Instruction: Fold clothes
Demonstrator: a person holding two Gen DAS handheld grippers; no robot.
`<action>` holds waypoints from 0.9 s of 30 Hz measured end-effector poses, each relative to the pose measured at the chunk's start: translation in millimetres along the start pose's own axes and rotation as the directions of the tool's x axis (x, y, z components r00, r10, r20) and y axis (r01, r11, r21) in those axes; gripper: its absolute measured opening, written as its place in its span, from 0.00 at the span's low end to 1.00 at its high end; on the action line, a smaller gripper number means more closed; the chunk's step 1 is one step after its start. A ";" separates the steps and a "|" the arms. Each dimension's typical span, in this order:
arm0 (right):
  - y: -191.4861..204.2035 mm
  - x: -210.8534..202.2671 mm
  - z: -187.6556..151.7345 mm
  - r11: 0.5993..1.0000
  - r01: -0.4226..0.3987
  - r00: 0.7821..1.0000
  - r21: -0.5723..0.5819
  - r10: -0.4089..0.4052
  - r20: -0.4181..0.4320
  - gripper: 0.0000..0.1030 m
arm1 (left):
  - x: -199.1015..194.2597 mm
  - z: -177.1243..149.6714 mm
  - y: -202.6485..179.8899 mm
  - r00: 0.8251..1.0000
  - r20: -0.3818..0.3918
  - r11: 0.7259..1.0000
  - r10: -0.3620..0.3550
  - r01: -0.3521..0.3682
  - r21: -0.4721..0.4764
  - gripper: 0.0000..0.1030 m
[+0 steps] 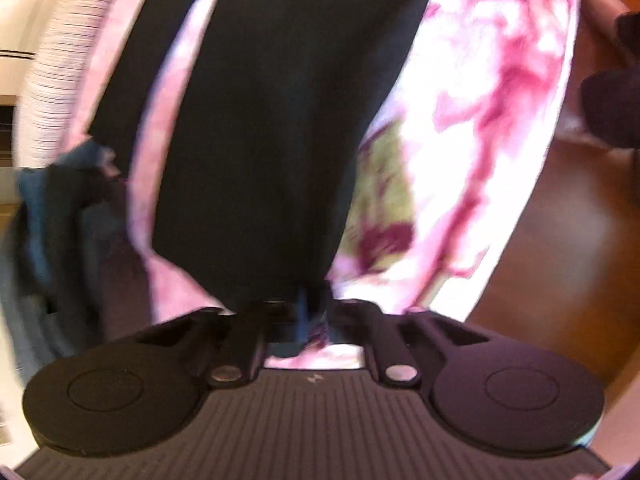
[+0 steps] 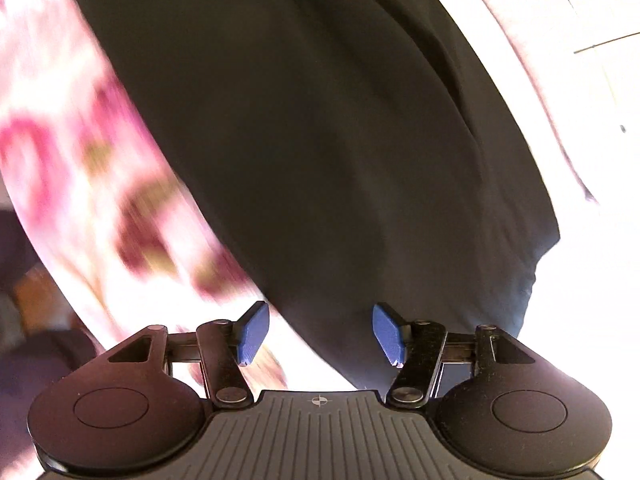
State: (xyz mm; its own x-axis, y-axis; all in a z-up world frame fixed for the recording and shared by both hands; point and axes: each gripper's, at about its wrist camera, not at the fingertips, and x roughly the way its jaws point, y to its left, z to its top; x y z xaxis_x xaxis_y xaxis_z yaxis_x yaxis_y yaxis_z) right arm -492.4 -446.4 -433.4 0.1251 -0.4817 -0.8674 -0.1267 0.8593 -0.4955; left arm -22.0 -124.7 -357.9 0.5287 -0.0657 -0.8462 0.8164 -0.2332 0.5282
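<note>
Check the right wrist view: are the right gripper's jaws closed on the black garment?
No. The right gripper has its blue pads standing well apart, with the black garment lying beyond them, not pinched.

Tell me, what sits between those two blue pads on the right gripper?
In the right wrist view, the black garment's lower edge lies in the gap of the right gripper, with the pink floral cloth beside it. The pads stand apart, untouching.

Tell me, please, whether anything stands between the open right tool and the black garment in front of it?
Nothing visible does: the right tool hangs open directly over the black garment, whose edge shows between its blue pads.
</note>
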 end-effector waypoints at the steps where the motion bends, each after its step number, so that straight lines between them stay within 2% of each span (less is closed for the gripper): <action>1: -3.6 3.7 -10.6 1.000 0.020 1.000 -0.004 -0.020 -0.023 0.58 | -0.4 0.3 2.8 1.000 -0.005 1.000 0.003 -0.003 -0.020 0.02; 6: -27.2 23.5 -55.6 0.994 0.099 0.991 -0.041 -0.102 -0.089 0.58 | -1.7 9.6 9.9 0.999 -0.044 0.999 0.010 -0.012 -0.031 0.01; 9: -44.7 36.1 -78.4 0.986 0.143 0.987 -0.087 -0.149 -0.062 0.58 | -9.0 12.4 12.7 0.998 -0.063 1.000 0.020 -0.021 -0.012 0.01; 12: -59.3 60.5 -99.6 0.969 0.179 0.980 -0.170 -0.190 -0.053 0.58 | -8.2 20.0 13.5 0.997 -0.081 0.999 0.019 -0.015 0.051 0.01; 15: -87.5 76.5 -125.3 0.953 0.167 0.986 -0.253 -0.164 0.030 0.58 | -1.7 31.0 15.6 0.993 -0.117 0.996 0.031 -0.021 0.087 0.01; 19: -85.9 72.2 -141.5 0.912 0.220 0.973 -0.345 -0.181 0.141 0.58 | -7.0 39.7 9.8 0.982 -0.179 0.995 0.063 -0.047 0.092 0.01; 22: -89.8 75.1 -155.7 0.897 0.272 0.961 -0.350 -0.232 0.151 0.58 | -12.2 45.7 4.9 0.972 -0.215 0.993 0.094 -0.075 0.095 0.01; 24: -92.4 79.3 -161.0 0.891 0.275 0.958 -0.360 -0.223 0.181 0.58 | -13.5 49.7 1.1 0.965 -0.239 0.993 0.108 -0.091 0.079 0.01; 25: -95.7 83.7 -163.4 0.888 0.274 0.957 -0.371 -0.212 0.199 0.56 | -14.4 52.2 0.4 0.962 -0.249 0.993 0.113 -0.098 0.072 0.01; 26: -98.8 87.1 -165.3 0.885 0.268 0.957 -0.380 -0.198 0.213 0.41 | -16.1 54.9 0.6 0.960 -0.256 0.992 0.118 -0.104 0.065 0.01; 27: -101.1 87.1 -165.4 0.889 0.246 0.962 -0.387 -0.176 0.208 0.22 | -18.0 57.3 1.5 0.958 -0.261 0.992 0.122 -0.110 0.059 0.01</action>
State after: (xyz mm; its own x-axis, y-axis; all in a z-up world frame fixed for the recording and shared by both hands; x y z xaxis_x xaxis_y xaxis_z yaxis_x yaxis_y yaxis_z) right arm -631.5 -603.7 -466.6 0.3470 -0.5788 -0.7380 -0.4623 0.5791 -0.6715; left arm -43.6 -179.5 -345.9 0.6664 0.1618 -0.7278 0.7381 -0.2813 0.6132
